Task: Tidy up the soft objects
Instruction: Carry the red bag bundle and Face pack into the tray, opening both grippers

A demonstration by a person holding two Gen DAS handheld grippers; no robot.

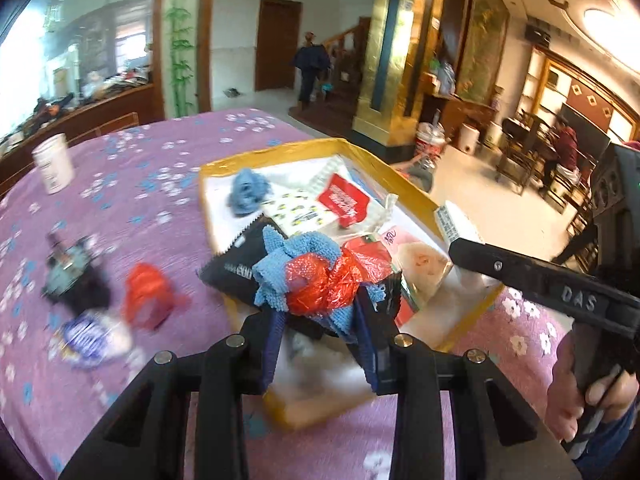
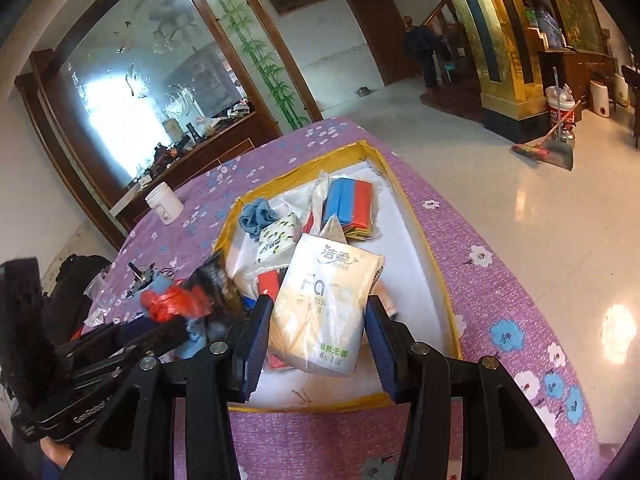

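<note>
Taking the shallow yellow-rimmed cardboard tray [image 1: 404,178] on the purple flowered tabletop [image 1: 132,208] as the landmark: left of it, out on the cloth, lie a crumpled red plastic bag [image 1: 146,296] and a blurred blue-and-white packet [image 1: 90,338], both loose and probably light enough to pinch anywhere. Over the tray's near-left corner the left gripper [image 1: 320,316] has its jaws narrowed onto a bundle of sky-blue knitted cloth and red plastic film [image 1: 316,276]; it looks limp and featherweight, the film likely slippery, so gripping through the bunched middle suits it. Over the tray's near edge the right gripper [image 2: 316,340] holds a cream plastic-wrapped tissue pack [image 2: 320,312], jaws half-wide against its sides; it seems squashy and slick, best held across the body.
</note>
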